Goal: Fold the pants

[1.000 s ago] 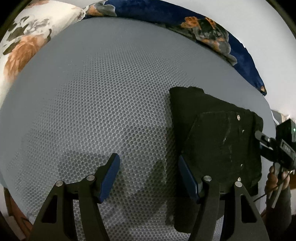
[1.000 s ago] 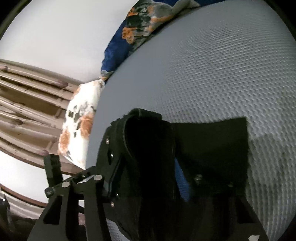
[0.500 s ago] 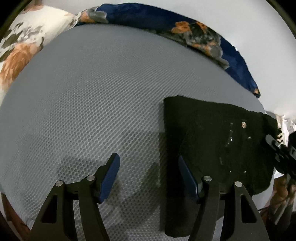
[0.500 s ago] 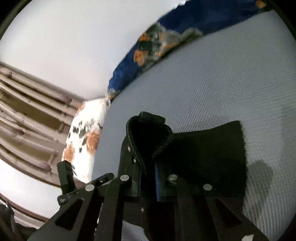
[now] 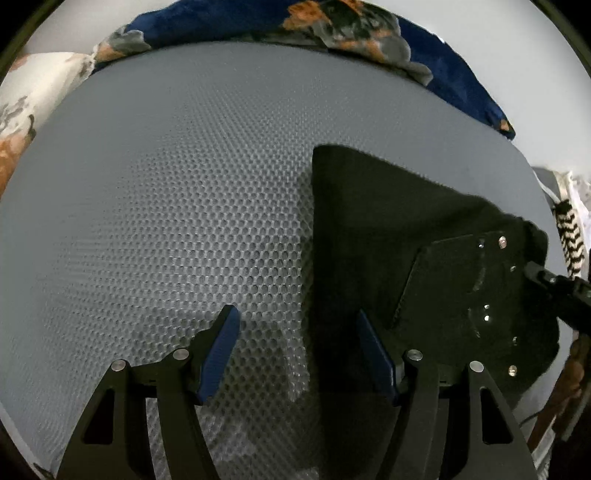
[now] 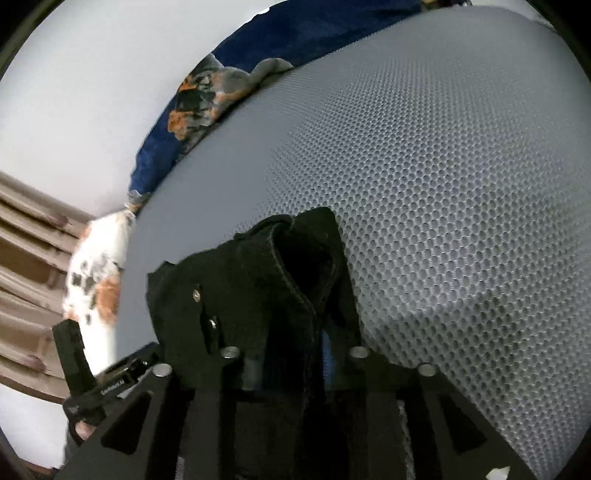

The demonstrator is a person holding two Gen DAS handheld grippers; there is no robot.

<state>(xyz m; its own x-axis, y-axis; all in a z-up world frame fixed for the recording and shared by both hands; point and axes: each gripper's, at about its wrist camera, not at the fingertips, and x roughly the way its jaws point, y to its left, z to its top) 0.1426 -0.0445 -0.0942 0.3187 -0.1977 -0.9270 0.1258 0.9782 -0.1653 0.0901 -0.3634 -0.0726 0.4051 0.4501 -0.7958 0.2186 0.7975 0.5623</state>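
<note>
Black pants (image 5: 369,221) lie on the grey honeycomb mattress (image 5: 166,203), to the right in the left wrist view. My left gripper (image 5: 295,317) hovers open over the mattress, its right finger at the pants' left edge and nothing between its pads. A side plate of the right gripper (image 5: 469,280) shows at the pants' far end. In the right wrist view my right gripper (image 6: 291,354) has the bunched waistband of the pants (image 6: 258,266) between its fingers, raised off the mattress. Its jaws are opening while the cloth still hangs between them.
A blue floral blanket (image 5: 369,33) runs along the mattress's far edge, and a white floral pillow (image 5: 29,92) lies at the left corner. Wooden slats (image 6: 26,258) and a white wall stand beyond the bed. A black-and-white striped cloth (image 5: 570,236) hangs past the right edge.
The right gripper narrowed on the waistband and lifted it, bunching the cloth; its view tilted upward. The left gripper stayed open and shifted a little along the pants' left edge.
</note>
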